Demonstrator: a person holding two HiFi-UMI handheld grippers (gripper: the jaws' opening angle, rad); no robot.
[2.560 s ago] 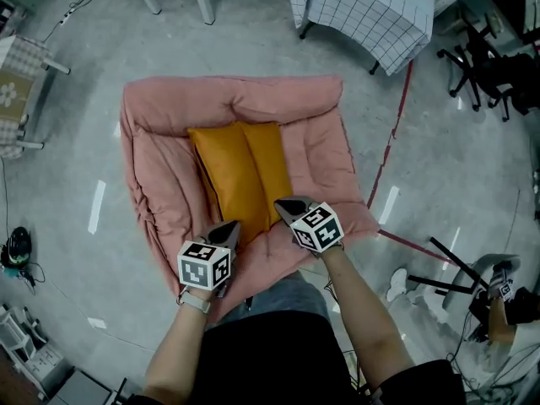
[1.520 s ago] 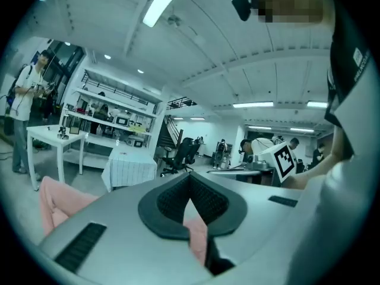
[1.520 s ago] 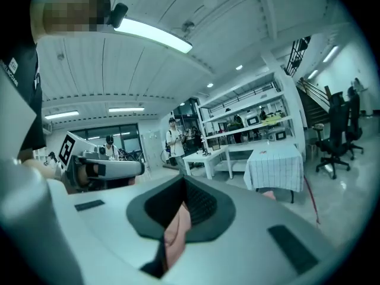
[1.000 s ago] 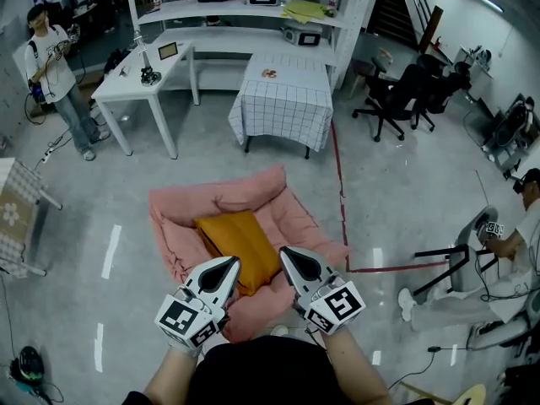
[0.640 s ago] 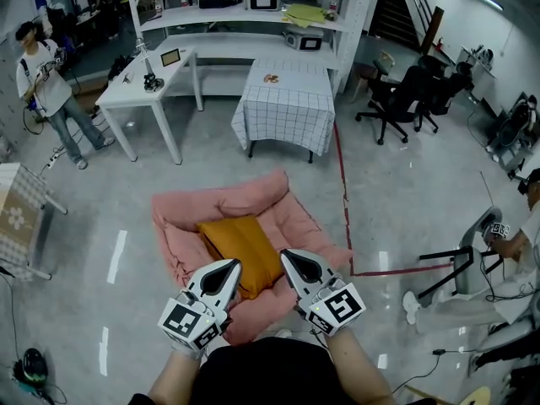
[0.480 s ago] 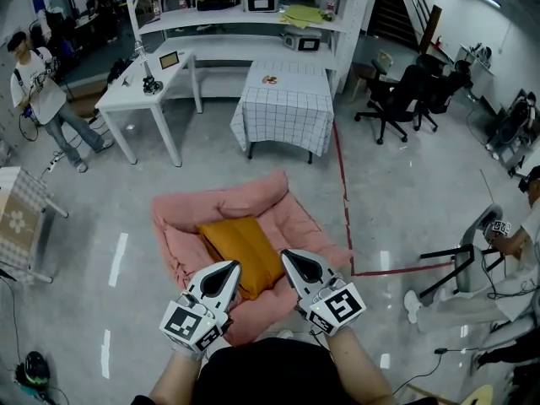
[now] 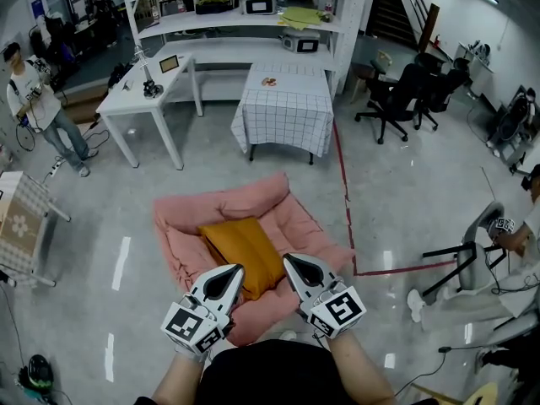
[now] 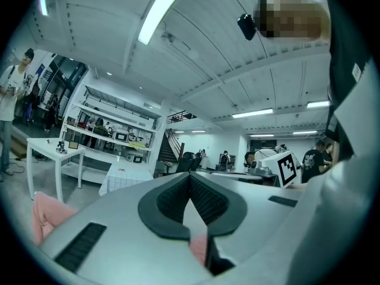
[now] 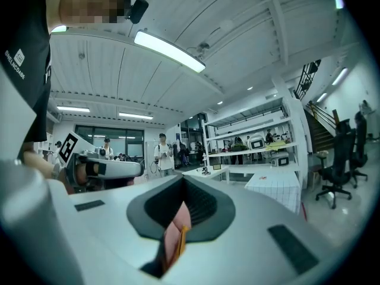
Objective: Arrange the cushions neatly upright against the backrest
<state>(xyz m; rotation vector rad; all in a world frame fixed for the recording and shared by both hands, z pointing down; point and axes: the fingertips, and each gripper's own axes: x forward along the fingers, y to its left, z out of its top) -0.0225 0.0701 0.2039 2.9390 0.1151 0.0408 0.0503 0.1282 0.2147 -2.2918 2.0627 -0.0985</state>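
Person wears plain black top. Just ahead of top, L side: silver-grey wedge-shaped left gripper w/ black teardrop inset, plus white cube w/ black square markers nearest the top. R side of top: matching right gripper and second white cube. Ribbed black pads line both.

We see open floor all round the pink floor sofa; the checked-cloth table stands well behind it.

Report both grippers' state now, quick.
Left gripper: shut, holding nothing.
Right gripper: shut, holding nothing.
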